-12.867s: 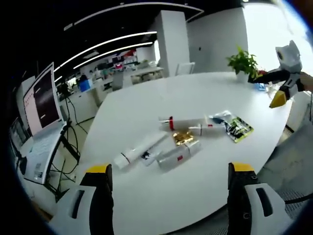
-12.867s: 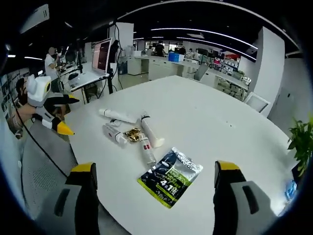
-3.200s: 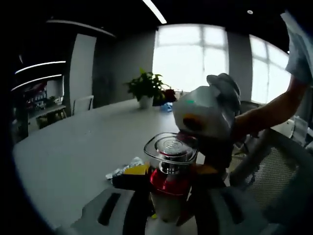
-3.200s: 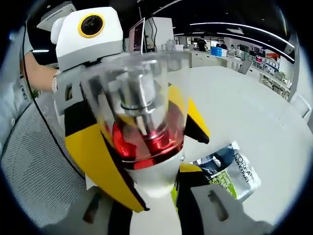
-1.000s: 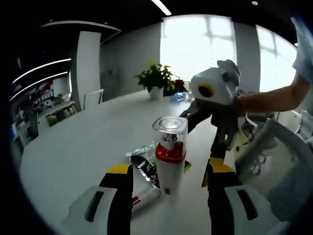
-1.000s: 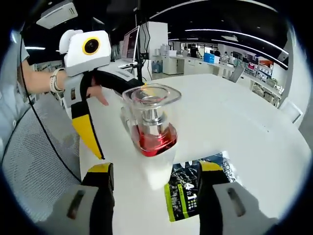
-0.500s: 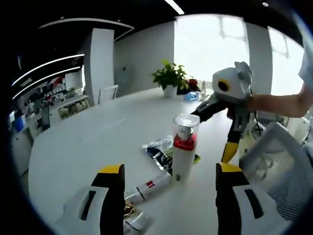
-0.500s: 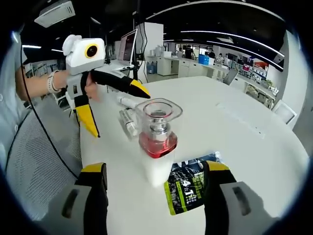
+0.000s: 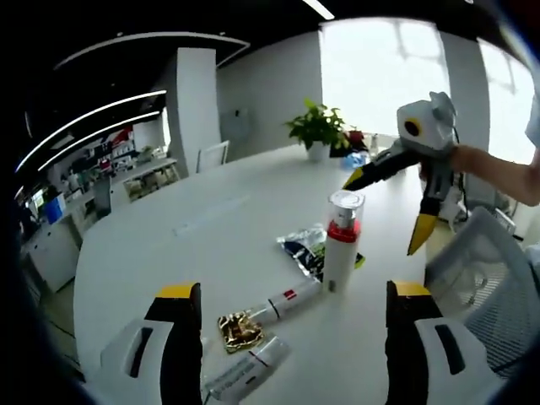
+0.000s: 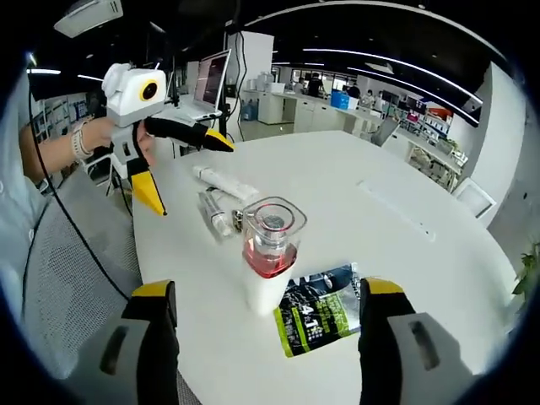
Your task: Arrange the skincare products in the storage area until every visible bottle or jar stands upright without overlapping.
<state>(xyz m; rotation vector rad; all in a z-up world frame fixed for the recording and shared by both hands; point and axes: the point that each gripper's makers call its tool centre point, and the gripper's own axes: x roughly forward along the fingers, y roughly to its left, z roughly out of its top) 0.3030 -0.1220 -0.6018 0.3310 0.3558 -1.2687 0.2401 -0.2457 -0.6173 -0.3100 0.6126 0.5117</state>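
one white pump bottle with a red collar and clear cap (image 9: 341,243) stands upright on the white table (image 9: 211,245); both hand-held grippers (image 9: 287,337) (image 10: 261,337) hang released. reaching for the lying white tubes (image 9: 287,301) risks toppling it.

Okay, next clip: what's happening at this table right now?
A person holds a gripper in each hand over a white table, tidying skincare products. Both the left gripper and the right gripper are open and hold nothing. One pump bottle with a red collar and clear cap stands upright beside a dark sachet. Several tubes and a gold packet lie flat on the table, not yet stood up.
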